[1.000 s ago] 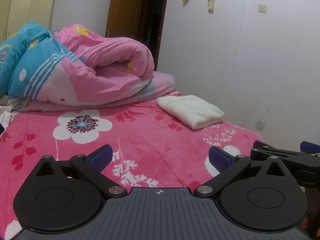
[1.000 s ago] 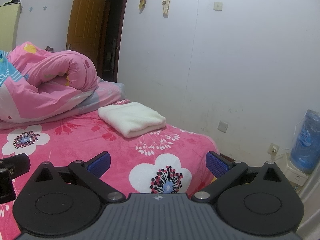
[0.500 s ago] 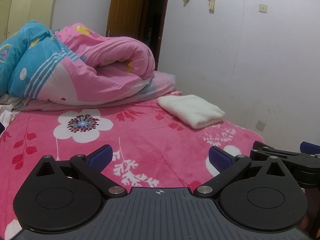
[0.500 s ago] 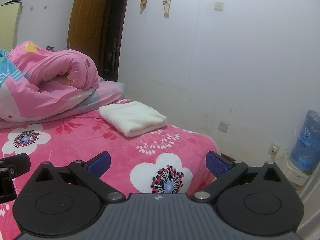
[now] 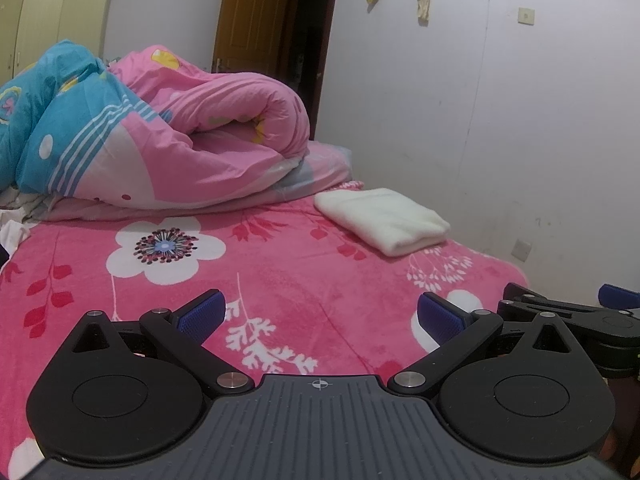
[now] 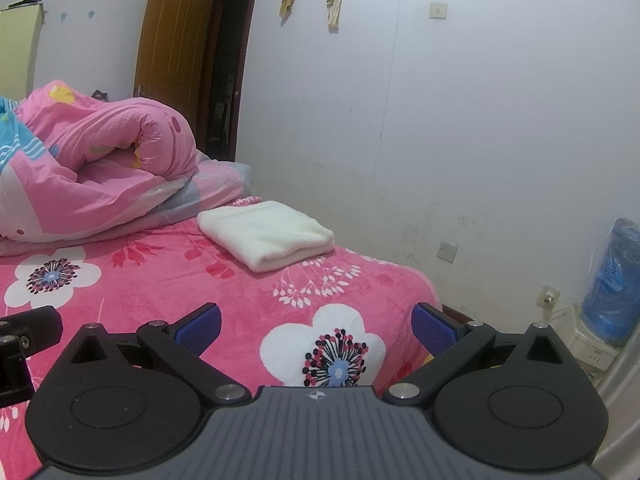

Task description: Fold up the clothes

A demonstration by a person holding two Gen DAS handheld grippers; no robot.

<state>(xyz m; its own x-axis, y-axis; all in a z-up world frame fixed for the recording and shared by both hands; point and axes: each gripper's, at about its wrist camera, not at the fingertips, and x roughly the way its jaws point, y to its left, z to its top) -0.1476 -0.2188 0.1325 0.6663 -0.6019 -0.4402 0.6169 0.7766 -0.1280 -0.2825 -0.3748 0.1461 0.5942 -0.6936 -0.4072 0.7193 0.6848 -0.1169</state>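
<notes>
Apparently the fold is complete: the cream garment (image 6: 267,234) lies as a neat rectangle on the bed (image 6: 168,280), near its far right edge by the wall (image 6: 480,120). No unfolded clothes show. Left hand-held gripper (image 5: 320,316) and right hand-held gripper (image 6: 316,322) hover released, jaws spread, holding nothing. Between them and the quilt (image 5: 180,152), bare bed gives free room; the right edge drops off close by.

The left gripper (image 5: 319,315) and the right gripper (image 6: 316,322) are held level, side by side and just apart, both pointing toward the far wall. Each has its jaws spread wide, gripping nothing.
</notes>
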